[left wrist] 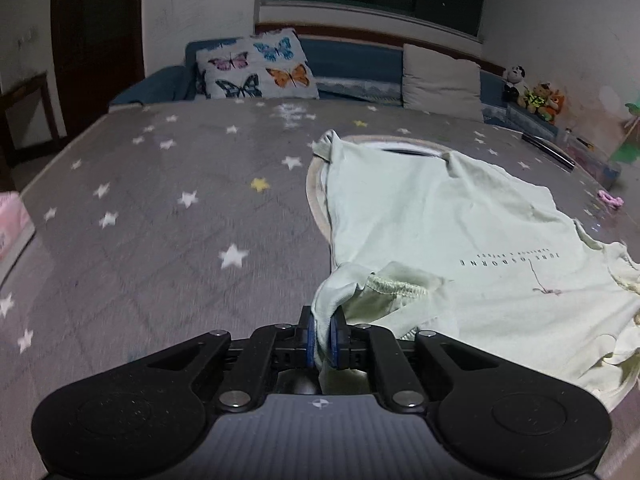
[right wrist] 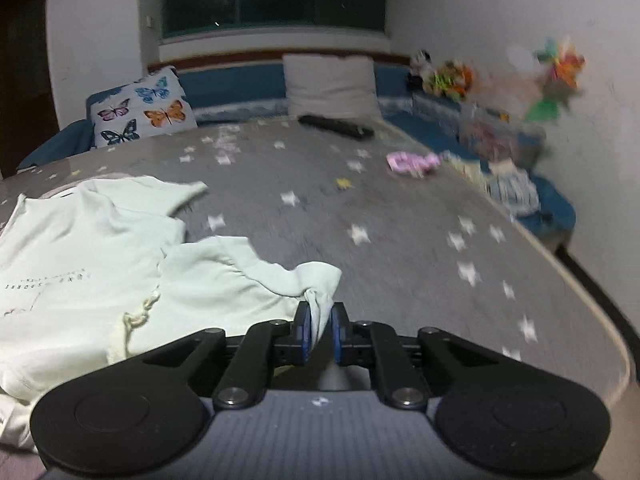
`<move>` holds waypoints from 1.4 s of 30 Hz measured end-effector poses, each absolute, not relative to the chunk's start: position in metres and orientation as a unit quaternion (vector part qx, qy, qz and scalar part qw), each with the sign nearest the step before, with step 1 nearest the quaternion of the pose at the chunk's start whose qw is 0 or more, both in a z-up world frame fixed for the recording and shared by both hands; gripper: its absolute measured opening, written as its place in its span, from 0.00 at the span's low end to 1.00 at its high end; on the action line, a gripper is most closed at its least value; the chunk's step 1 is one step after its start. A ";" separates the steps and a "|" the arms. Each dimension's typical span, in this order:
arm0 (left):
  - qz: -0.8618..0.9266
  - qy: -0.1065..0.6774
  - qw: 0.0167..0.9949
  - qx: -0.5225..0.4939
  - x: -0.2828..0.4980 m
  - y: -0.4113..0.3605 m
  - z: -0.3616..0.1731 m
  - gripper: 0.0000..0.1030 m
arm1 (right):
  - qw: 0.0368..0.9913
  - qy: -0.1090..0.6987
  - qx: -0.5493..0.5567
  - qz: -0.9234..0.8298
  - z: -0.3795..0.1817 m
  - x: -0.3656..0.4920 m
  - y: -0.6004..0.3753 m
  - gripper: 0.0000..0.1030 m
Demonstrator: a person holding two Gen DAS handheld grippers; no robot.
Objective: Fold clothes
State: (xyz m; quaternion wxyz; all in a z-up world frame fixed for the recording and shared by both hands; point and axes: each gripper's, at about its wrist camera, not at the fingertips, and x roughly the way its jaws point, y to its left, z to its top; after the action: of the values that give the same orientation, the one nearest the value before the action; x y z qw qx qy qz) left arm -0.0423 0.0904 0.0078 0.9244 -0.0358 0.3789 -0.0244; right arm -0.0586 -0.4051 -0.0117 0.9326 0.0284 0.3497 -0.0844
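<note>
A pale green T-shirt (left wrist: 460,232) lies spread on a grey star-patterned bed cover (left wrist: 168,208), reaching ahead and to the right of the left gripper (left wrist: 323,338), whose blue-padded jaws are closed tight on a bunched corner of the fabric. The right gripper (right wrist: 320,334) is likewise clamped on another bunched corner, with the rest of the shirt spreading away to its left. Far ahead of both grippers, a butterfly-print pillow (right wrist: 142,110) leans against the headboard.
</note>
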 end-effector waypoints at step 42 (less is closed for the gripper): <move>0.173 0.363 0.915 0.024 -0.074 0.138 0.015 0.83 | 0.925 0.378 -0.043 -0.001 -0.026 -0.031 -0.356 0.71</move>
State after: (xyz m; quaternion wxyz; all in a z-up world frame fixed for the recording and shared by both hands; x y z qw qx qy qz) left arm -0.0739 0.1379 0.0151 0.9151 0.0236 0.3635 0.1730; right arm -0.0310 -0.3560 -0.0255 0.9249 -0.0429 0.3777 -0.0011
